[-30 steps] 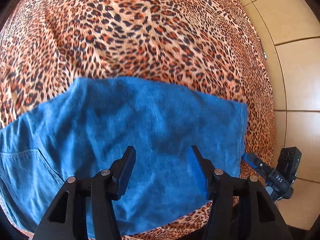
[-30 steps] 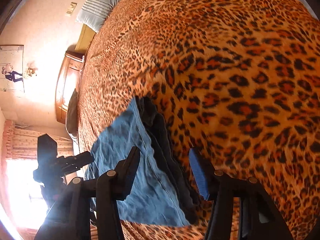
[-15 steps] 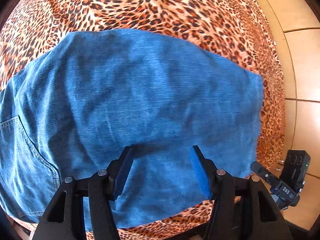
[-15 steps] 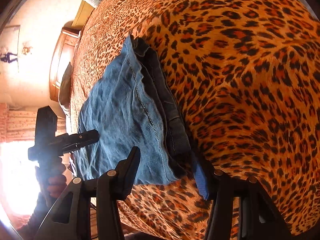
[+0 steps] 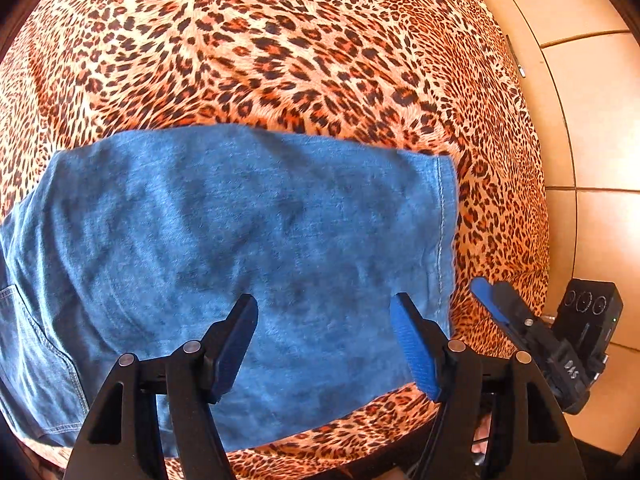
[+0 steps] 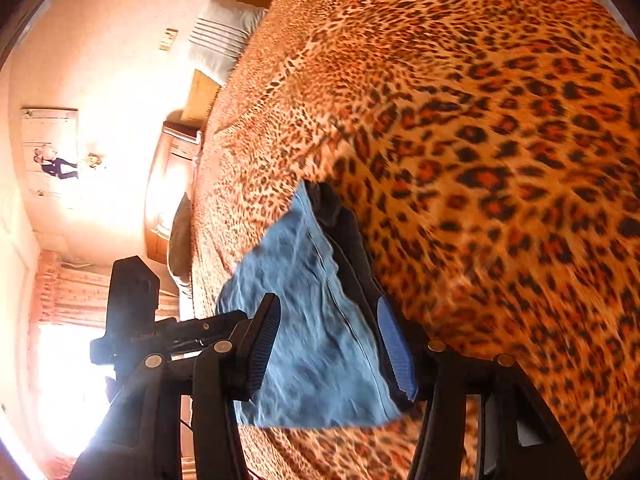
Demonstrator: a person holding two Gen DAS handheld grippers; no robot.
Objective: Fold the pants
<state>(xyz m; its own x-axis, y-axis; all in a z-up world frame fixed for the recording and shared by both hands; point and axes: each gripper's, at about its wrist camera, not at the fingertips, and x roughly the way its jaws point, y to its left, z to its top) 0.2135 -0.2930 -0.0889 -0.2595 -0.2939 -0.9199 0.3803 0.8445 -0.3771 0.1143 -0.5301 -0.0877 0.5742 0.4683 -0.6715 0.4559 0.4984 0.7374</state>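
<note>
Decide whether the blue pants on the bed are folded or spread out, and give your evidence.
Folded. The pants form a compact block on the leopard bedspread, and the right wrist view shows several stacked layers along their edge.

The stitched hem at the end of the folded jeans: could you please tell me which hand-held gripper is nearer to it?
Right. The right hand-held gripper straddles the stitched hem, jaws open. The left hand-held gripper, jaws just opening wider, hovers over mid-cloth of the jeans.
</note>
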